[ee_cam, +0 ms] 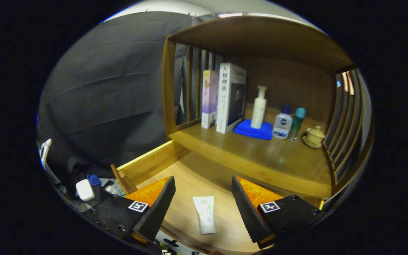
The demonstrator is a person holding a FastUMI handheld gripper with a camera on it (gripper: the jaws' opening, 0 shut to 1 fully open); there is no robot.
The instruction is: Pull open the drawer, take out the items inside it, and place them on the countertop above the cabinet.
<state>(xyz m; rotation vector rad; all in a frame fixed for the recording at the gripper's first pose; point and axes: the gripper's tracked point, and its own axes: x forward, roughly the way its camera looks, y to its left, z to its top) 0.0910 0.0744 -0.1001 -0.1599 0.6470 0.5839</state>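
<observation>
Inside the opened drawer (161, 161), a small white tube (205, 214) is seen lying flat between the widely parted, empty fingers of the gripper (203, 187). It is judged light, soft and slightly slippery, best pinched across its middle. The countertop (260, 159) waits beyond.

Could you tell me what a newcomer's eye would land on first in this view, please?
Probably the white tube lying flat in the pulled-open drawer, between the fingers of the open gripper and not touched by either. Next, the bright blue folded cloth on the countertop beyond, with a white pump bottle standing on it and two upright books to one side.
</observation>
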